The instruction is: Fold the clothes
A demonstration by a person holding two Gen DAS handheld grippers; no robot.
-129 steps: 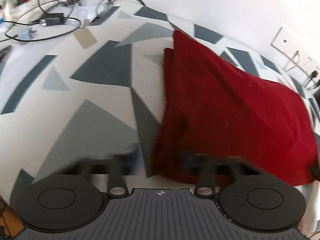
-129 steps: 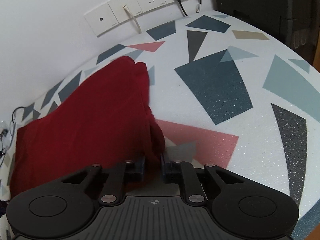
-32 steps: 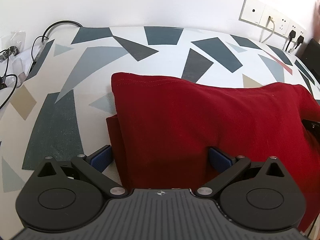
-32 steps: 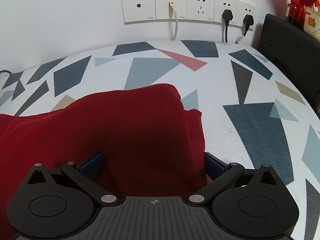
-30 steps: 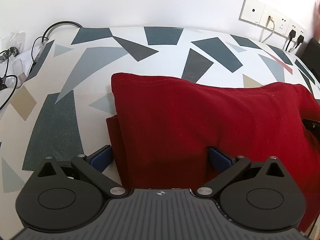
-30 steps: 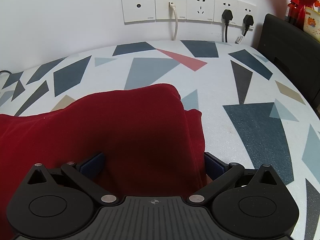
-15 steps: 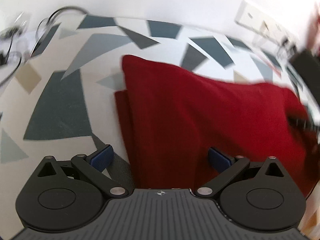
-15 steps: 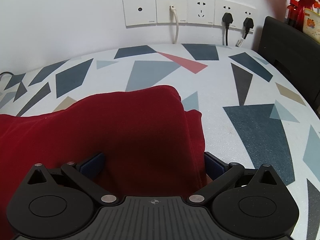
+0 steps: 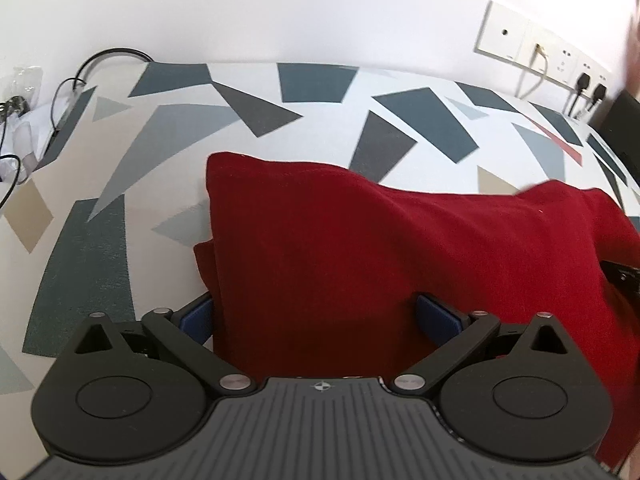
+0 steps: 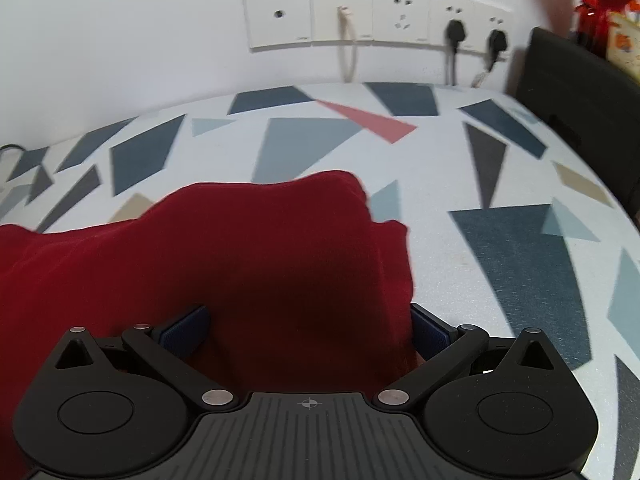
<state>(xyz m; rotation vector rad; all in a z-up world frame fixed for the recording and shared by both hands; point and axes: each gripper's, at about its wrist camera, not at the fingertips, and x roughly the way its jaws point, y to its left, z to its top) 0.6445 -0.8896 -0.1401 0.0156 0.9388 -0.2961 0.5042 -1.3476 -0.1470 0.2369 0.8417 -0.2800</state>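
Note:
A dark red garment [image 9: 400,248] lies folded in layers on a table covered with a white cloth of grey and blue shapes [image 9: 168,136]. My left gripper [image 9: 316,316] is open, its blue pads [image 9: 196,314] spread to either side of the garment's left end. My right gripper [image 10: 308,330] is open too, its pads [image 10: 430,332] astride the garment's right end [image 10: 260,252]. The cloth between each pair of fingers hides the table below. Part of the right gripper [image 9: 622,276] shows at the right edge of the left wrist view.
Wall sockets with plugs and a white cable [image 10: 376,16] line the wall behind the table. A black box [image 10: 580,96] stands at the far right. Black cables and clear bags [image 9: 24,120] lie at the far left of the table.
Both grippers, shut on the garment's edge 4.3 s ago, have opened and now sit over the folded cloth. In the last second both views shifted slightly; the garment lies the same.

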